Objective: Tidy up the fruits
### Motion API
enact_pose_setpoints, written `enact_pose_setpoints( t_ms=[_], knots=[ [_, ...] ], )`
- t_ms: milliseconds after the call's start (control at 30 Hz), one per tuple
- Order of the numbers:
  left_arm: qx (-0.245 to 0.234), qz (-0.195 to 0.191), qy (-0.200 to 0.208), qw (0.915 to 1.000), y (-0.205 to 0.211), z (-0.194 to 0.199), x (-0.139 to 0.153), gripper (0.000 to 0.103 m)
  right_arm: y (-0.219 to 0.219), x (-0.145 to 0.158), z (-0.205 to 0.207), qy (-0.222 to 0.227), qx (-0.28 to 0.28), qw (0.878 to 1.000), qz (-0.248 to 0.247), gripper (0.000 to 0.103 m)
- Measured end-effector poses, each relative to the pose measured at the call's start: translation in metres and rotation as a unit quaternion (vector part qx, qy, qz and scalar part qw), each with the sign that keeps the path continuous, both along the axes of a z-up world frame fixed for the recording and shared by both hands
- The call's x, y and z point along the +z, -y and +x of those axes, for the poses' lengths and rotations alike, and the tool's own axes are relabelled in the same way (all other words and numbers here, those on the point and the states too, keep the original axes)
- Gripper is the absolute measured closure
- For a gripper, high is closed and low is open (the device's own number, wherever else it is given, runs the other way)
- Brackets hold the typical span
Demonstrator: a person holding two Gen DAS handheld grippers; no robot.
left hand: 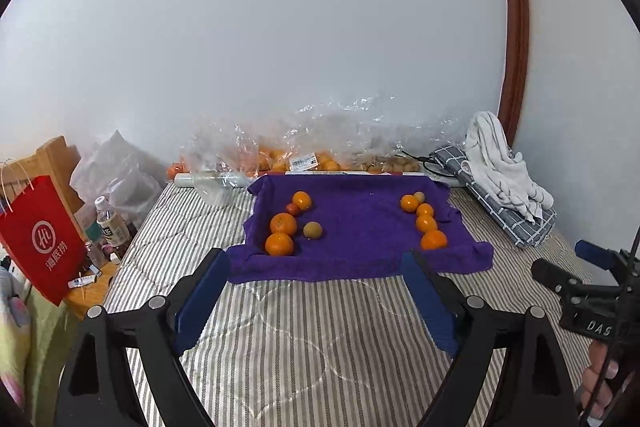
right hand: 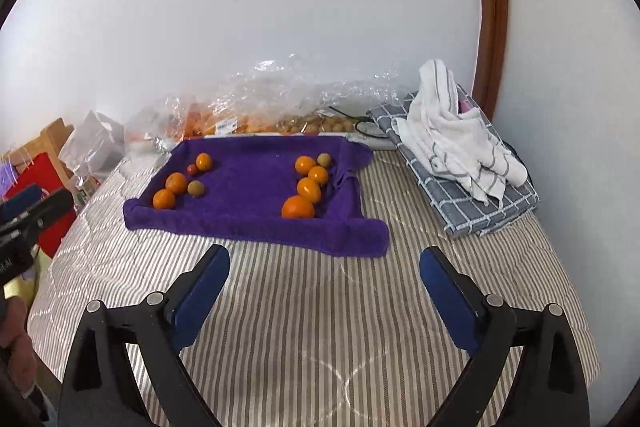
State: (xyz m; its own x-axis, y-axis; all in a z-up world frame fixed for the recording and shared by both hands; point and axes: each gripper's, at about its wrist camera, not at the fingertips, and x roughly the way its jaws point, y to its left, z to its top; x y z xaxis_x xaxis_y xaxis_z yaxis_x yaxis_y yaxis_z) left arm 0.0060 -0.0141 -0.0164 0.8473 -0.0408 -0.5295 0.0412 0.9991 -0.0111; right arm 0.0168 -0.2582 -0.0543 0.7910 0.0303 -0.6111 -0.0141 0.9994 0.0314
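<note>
A purple towel lines a shallow tray on the striped bed. On its left side lie three oranges, a small red fruit and a greenish-brown fruit. On its right side, several oranges form a row ending at a brownish fruit. My left gripper is open and empty before the towel's near edge. My right gripper is open and empty, short of the towel's near right corner.
Clear plastic bags of fruit lie along the wall behind the tray, with a roll of film. A white towel sits on a grey checked cloth at right. A red paper bag and a bottle stand left of the bed.
</note>
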Motion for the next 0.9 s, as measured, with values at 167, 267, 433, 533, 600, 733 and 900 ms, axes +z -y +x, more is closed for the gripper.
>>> enact_pose_setpoints(
  t_ms=[167, 267, 433, 533, 600, 733, 900],
  knots=[
    [0.002, 0.004, -0.004, 1.0, 0.0, -0.001, -0.003, 0.015, 0.003, -0.007, -0.002, -0.006, -0.007, 1.0, 0.014, 0.008],
    [0.002, 0.006, -0.006, 1.0, -0.002, 0.0, -0.004, 0.015, 0.005, -0.009, -0.004, -0.008, -0.01, 1.0, 0.023, 0.008],
    [0.003, -0.001, -0.012, 0.9999, -0.005, 0.0, -0.006, 0.015, 0.005, -0.008, -0.005, -0.007, -0.015, 0.999, 0.028, 0.008],
    [0.005, 0.0, -0.009, 0.9999, -0.005, -0.001, -0.004, 0.015, 0.004, -0.007, -0.007, -0.007, -0.014, 1.0, 0.026, 0.008],
    [0.006, -0.001, -0.01, 0.9999, -0.006, -0.001, -0.004, 0.015, 0.004, -0.006, -0.007, -0.005, -0.015, 1.0, 0.025, 0.008],
    [0.008, -0.003, -0.013, 0.9999, -0.007, -0.001, -0.005, 0.015, 0.003, -0.004, -0.009, -0.003, -0.013, 1.0, 0.026, 0.008],
    [0.011, -0.006, -0.016, 0.9998, -0.01, 0.0, -0.006, 0.015, 0.005, -0.003, -0.008, -0.004, -0.015, 0.999, 0.028, 0.008]
  ],
)
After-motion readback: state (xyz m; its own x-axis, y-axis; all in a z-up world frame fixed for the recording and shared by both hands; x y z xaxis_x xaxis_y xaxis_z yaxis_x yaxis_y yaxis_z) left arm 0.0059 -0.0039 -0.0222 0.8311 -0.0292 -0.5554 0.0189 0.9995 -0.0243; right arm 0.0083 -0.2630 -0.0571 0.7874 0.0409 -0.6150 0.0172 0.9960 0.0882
